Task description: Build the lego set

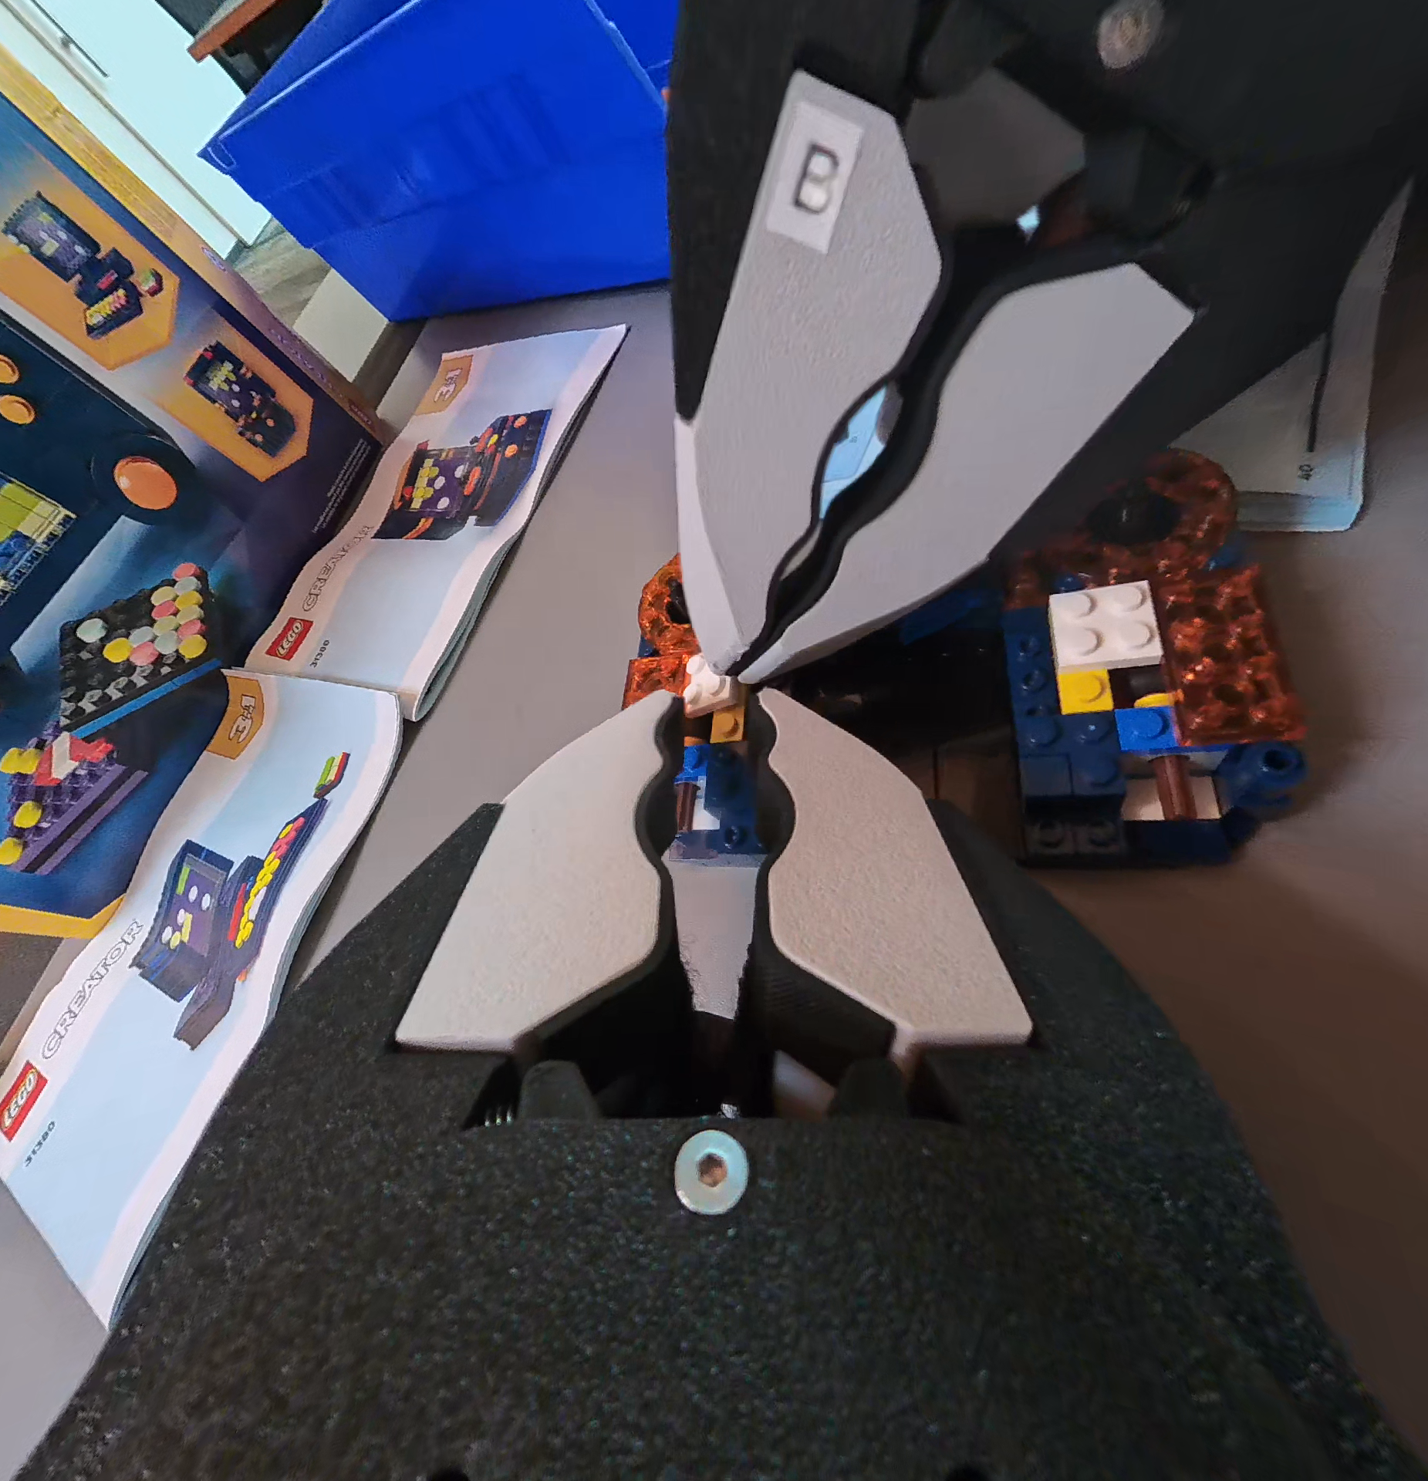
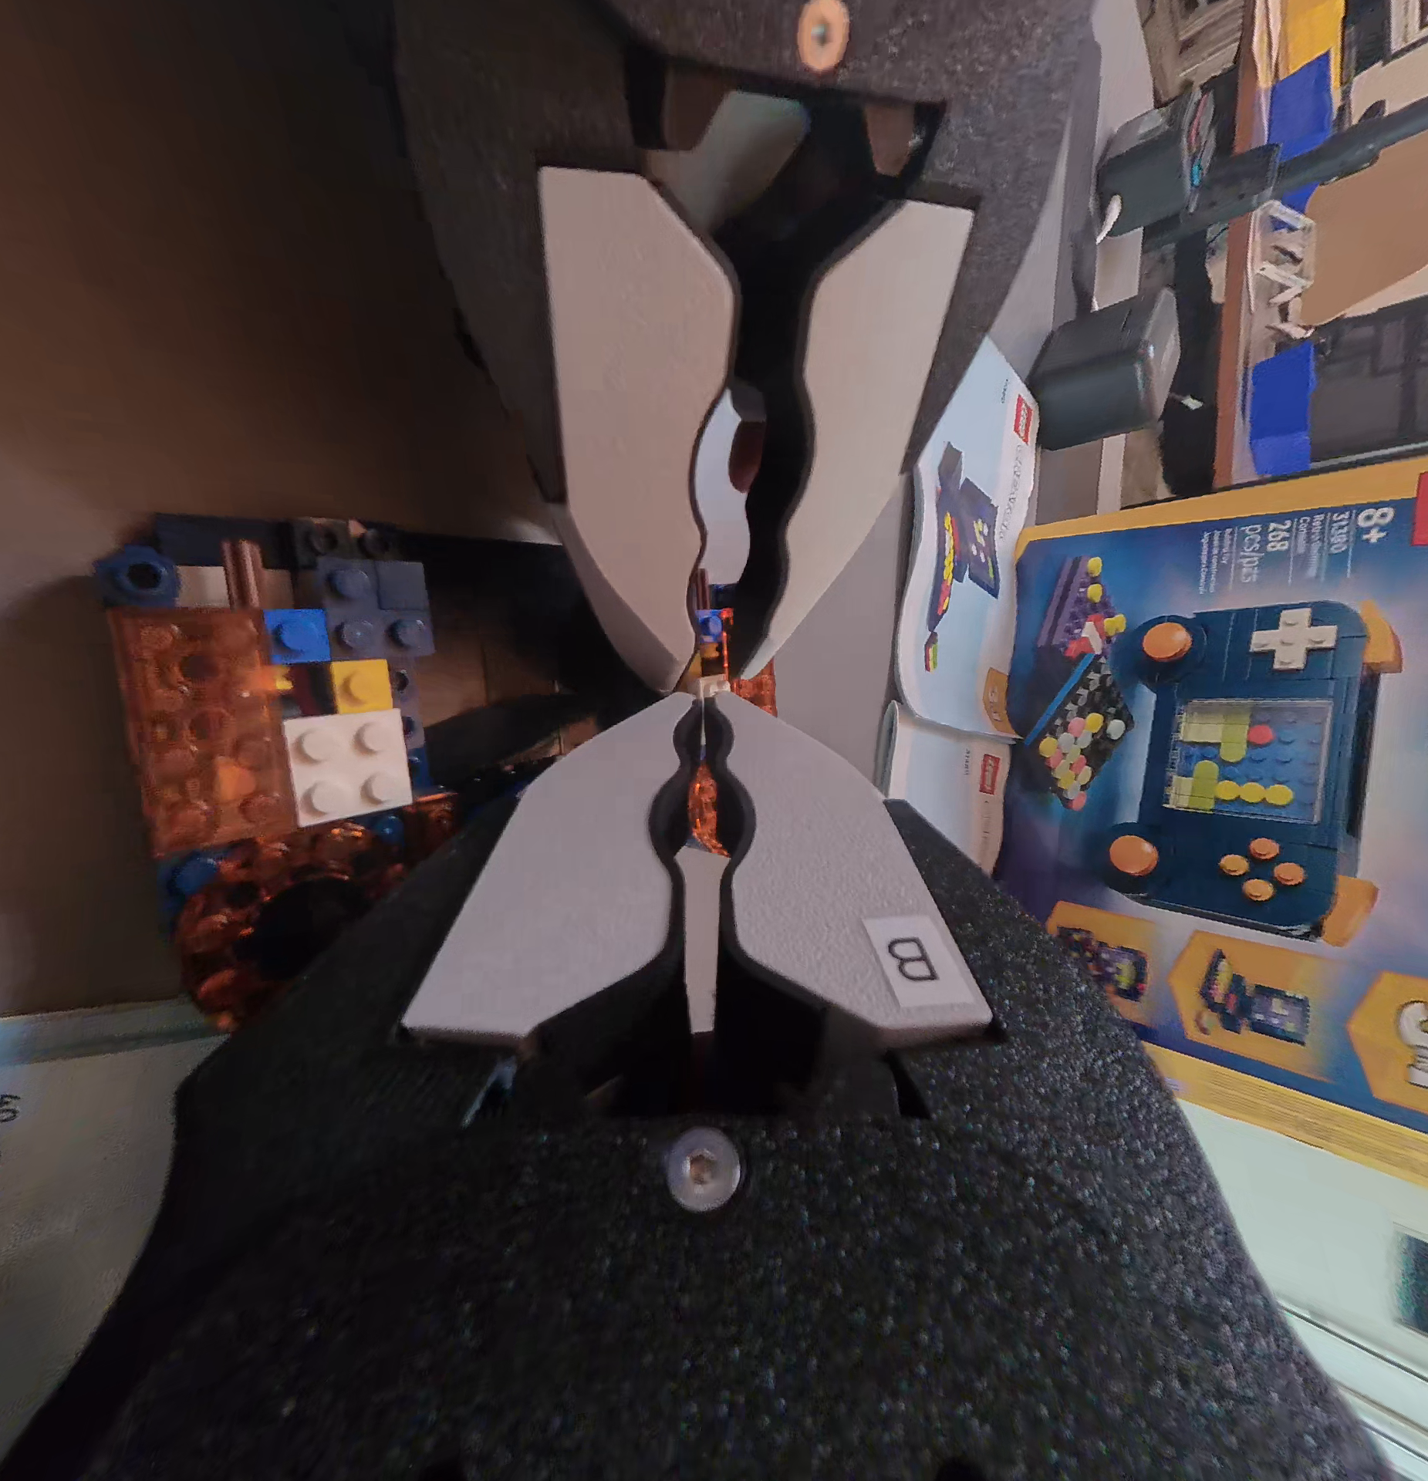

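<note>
My right tongs [image 2: 704, 705] pinch a small white studded plate [image 1: 709, 691]; left tongs [image 1: 714, 705] narrowly spread around a blue-orange brick assembly [image 1: 714, 789], 12 o'clock.

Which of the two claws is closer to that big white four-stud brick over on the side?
Right, by a little, I think. The right claw reaches in from the white brick's side, tips shut at a small white plate. The left claw straddles the small blue build just beyond.

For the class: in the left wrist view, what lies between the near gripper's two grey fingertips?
A small brick assembly: blue bricks, a tan piece, a white plate on top, shown in the left wrist view.
</note>
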`<state>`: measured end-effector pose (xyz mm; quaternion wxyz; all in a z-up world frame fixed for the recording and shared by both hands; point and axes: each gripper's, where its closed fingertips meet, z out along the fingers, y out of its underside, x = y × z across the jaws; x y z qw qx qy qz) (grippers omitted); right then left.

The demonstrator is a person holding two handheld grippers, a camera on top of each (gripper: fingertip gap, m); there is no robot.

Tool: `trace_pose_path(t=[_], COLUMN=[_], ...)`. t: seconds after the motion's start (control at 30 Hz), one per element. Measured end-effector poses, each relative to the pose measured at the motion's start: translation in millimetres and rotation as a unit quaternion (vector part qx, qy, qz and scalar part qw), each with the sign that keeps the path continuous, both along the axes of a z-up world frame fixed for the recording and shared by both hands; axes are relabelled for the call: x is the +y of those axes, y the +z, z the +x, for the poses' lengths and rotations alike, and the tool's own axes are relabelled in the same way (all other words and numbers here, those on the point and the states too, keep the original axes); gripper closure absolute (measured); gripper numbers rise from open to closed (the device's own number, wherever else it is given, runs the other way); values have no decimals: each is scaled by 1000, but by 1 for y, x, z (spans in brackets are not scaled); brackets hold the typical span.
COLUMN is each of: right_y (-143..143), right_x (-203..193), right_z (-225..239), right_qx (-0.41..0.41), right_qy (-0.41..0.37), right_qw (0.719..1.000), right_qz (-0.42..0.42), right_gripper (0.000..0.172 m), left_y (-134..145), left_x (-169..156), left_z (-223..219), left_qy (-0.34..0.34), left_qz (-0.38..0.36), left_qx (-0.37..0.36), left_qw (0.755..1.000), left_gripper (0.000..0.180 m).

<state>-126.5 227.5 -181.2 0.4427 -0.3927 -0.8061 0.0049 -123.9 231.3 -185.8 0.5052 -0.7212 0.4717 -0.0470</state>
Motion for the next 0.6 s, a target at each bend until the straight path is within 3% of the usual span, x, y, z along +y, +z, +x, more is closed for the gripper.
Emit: trace_pose_path(t=[0.13, 0.2, 0.6], right_y=[-4, -6, -2], right_x=[0, 0, 1], right_z=[1, 0, -1], right_qx=[-1, -4, 0], right_qy=[-7, 0, 10], right_qw=[996, 994, 999], right_qz=[-90, -107, -35], right_gripper=[156, 157, 167], left_y=[-1, -1, -1], left_x=[0, -1, 0], left_z=[0, 0, 0], left_qy=[-2, -3, 1], left_qz=[-1, -2, 3], left_qx=[4, 5, 7], left_qw=[1000, 1000, 1000], left_gripper=[166, 166, 166])
